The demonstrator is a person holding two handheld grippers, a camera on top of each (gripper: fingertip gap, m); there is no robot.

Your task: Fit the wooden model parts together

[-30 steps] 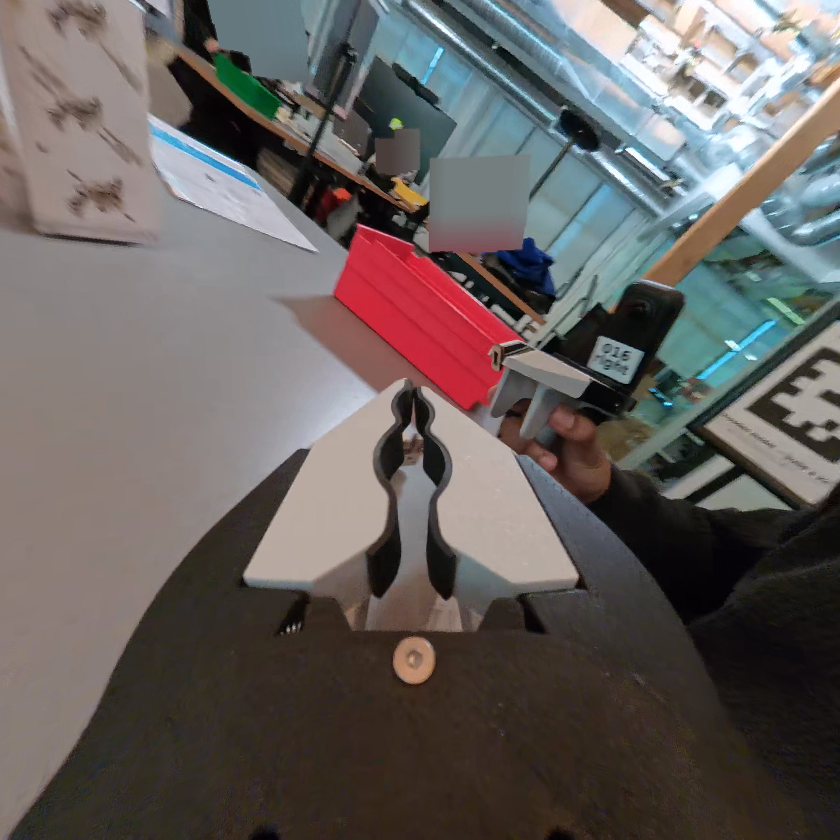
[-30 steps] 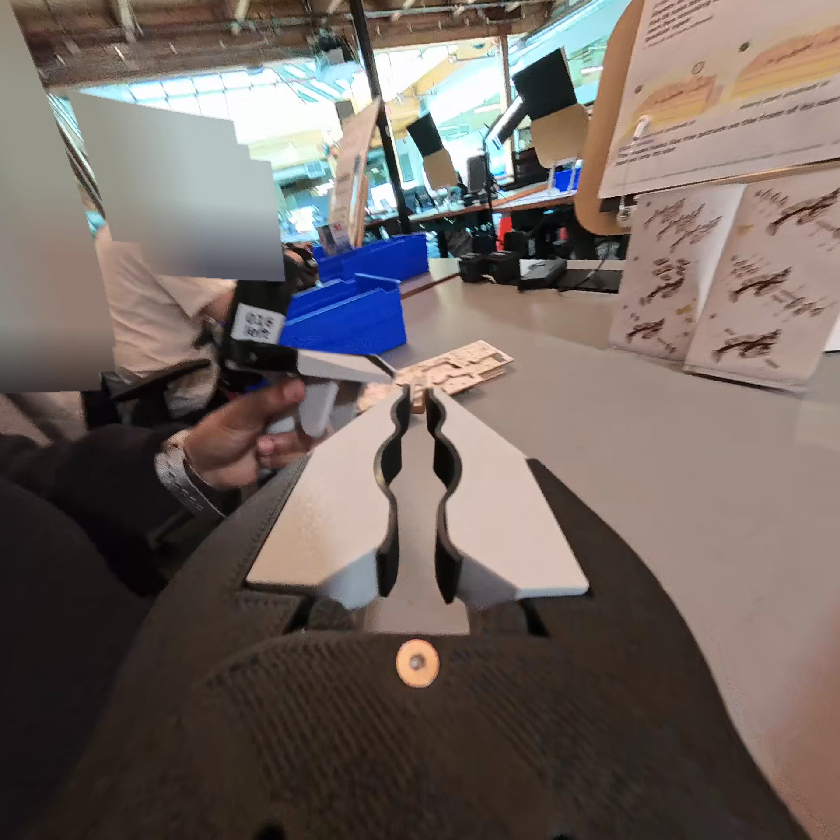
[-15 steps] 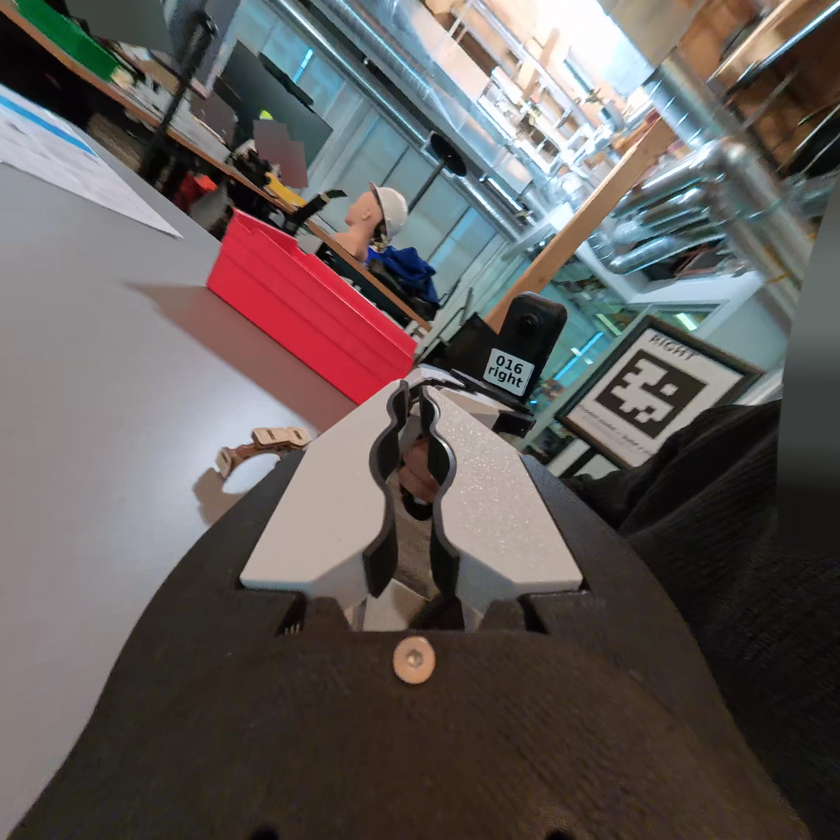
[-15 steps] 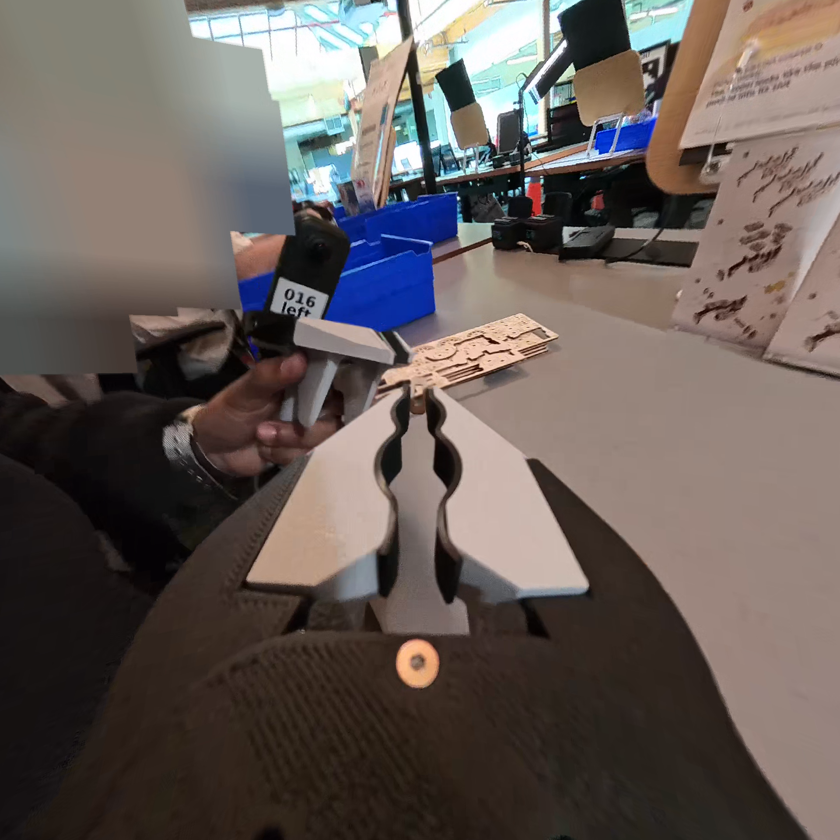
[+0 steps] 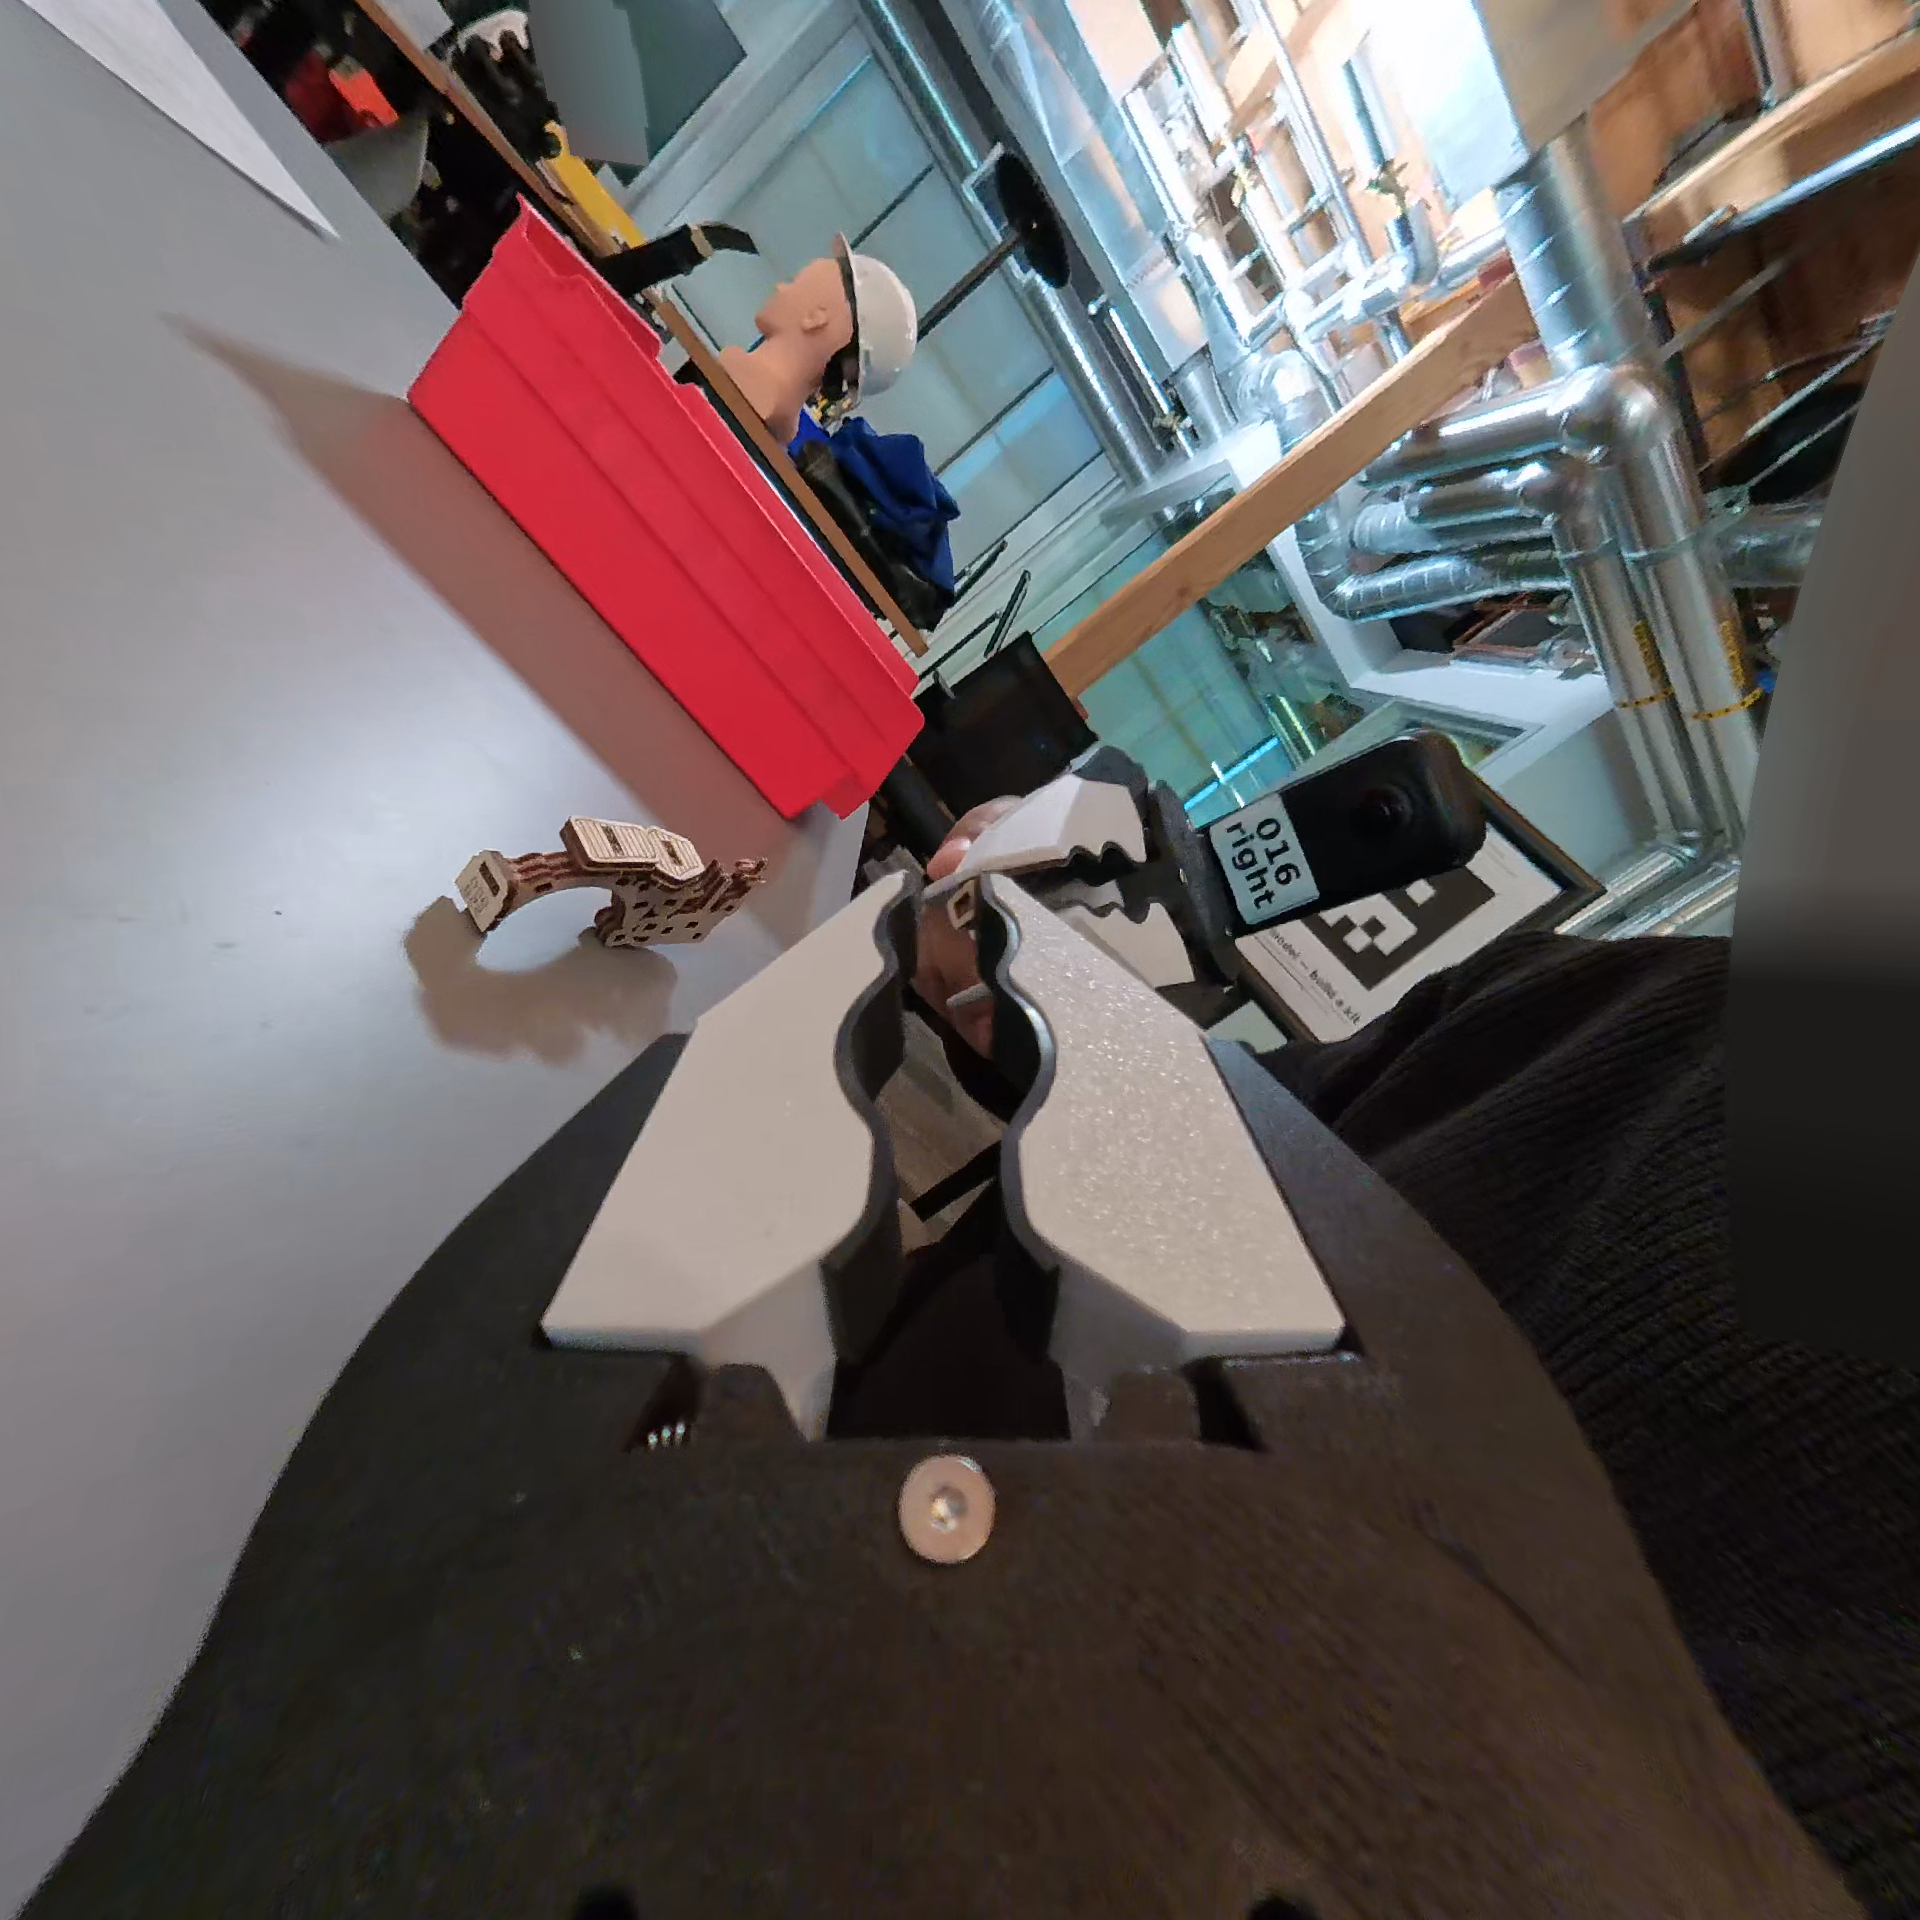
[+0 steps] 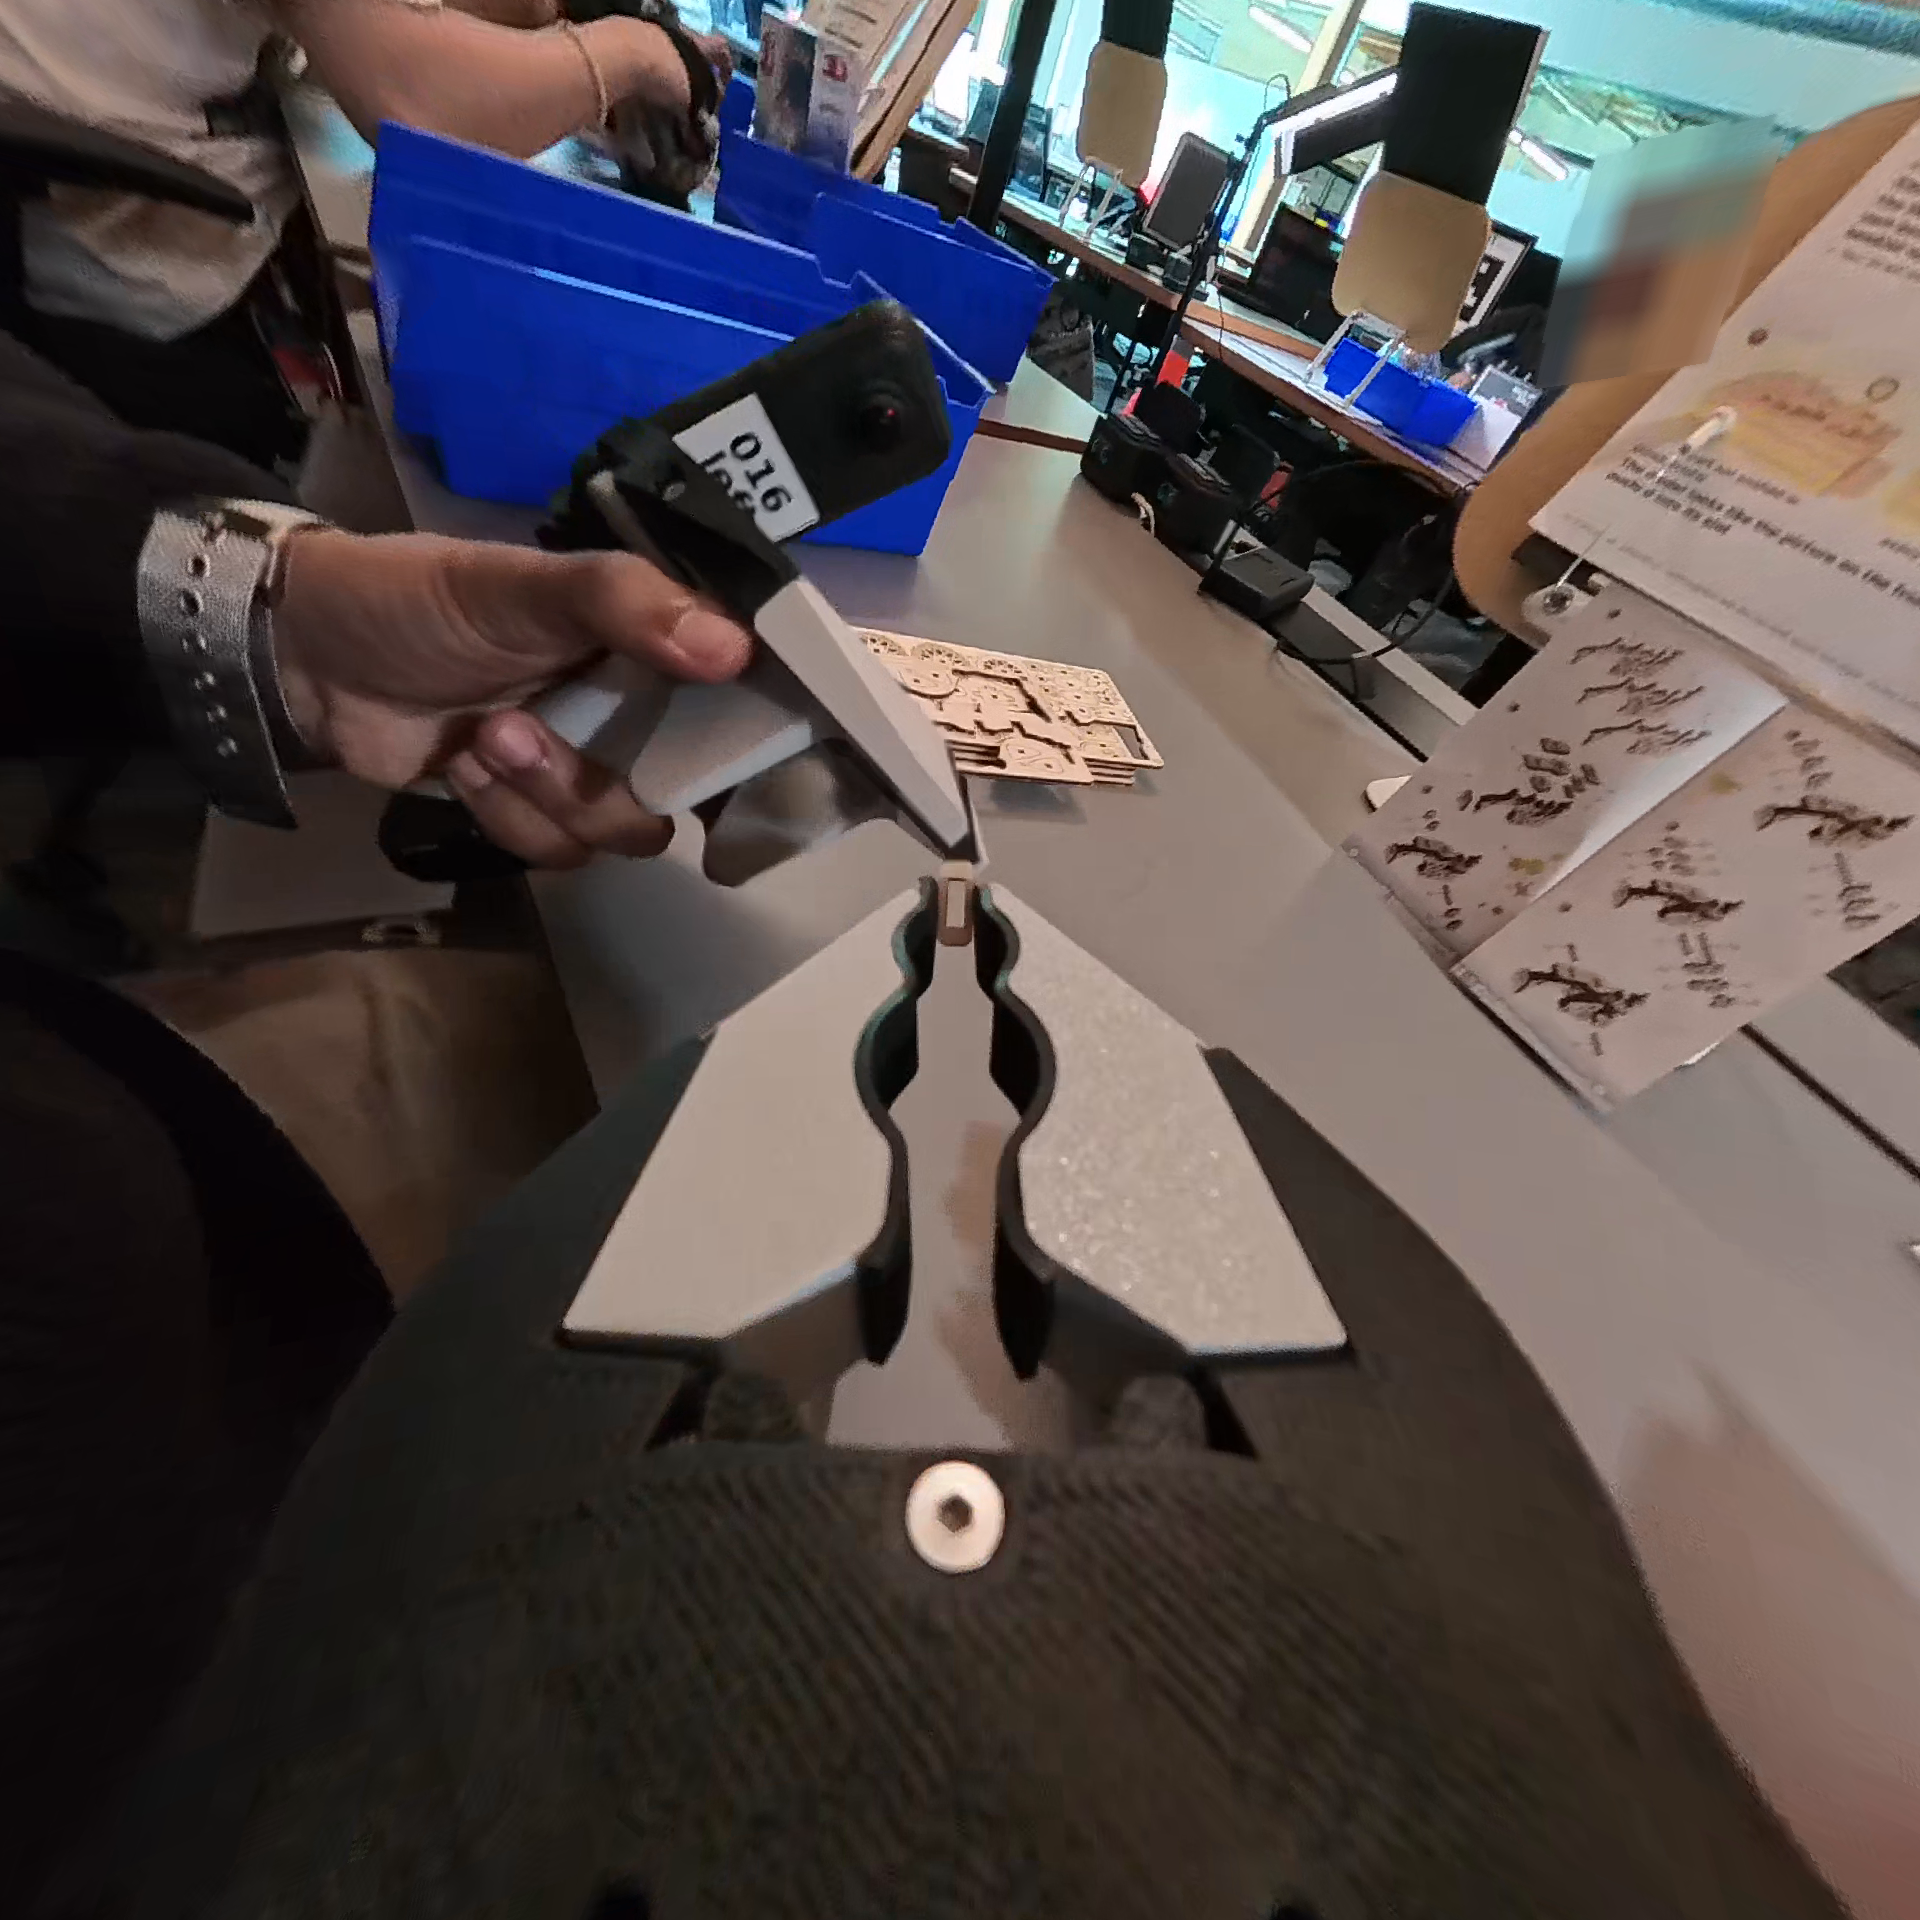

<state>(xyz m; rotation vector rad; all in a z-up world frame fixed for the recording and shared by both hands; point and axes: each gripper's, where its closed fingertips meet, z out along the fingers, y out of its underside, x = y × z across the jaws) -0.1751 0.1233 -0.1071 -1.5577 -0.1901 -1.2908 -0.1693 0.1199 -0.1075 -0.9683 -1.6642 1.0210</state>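
We note the matt grey surface [image 5: 187, 644], smooth. Red bin [image 5: 665, 540]: glossy moulded plastic. Curved laser-cut wooden model piece [image 5: 613, 883]: pale plywood, dark scorched edges. Our right tongs [image 6: 958, 906]: speckled matt grey plastic fingers [image 6: 1143, 1174], black textured body, shiny metal screw [image 6: 954, 1515].

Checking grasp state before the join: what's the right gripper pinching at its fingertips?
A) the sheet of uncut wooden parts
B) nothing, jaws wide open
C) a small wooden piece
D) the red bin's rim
C: the right gripper is closed on a small wooden piece, the left gripper tip meeting it.
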